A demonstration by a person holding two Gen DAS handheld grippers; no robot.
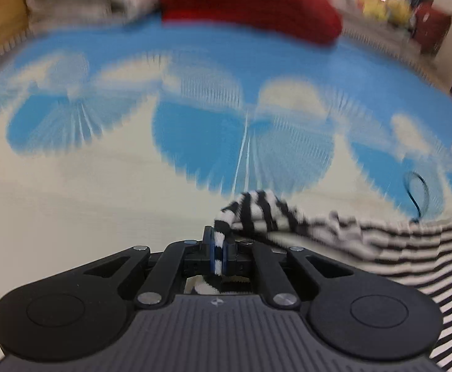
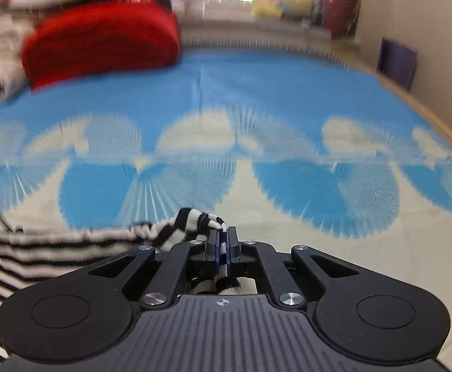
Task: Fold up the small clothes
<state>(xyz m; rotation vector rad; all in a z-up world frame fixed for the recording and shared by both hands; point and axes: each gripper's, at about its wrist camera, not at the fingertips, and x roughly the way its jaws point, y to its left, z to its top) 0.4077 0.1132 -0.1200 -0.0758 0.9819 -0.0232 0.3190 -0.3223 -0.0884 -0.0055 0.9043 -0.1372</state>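
Left wrist: red cushion (image 1: 250,3) beyond striped garment (image 1: 396,248)

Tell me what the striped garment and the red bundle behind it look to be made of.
Striped garment: soft knit, likely cotton jersey; it drapes and bunches limply where the left gripper and right gripper pinch it. Red bundle: seemingly a thick matte fleece or knit, rounded and plump; blur leaves the weave unclear.
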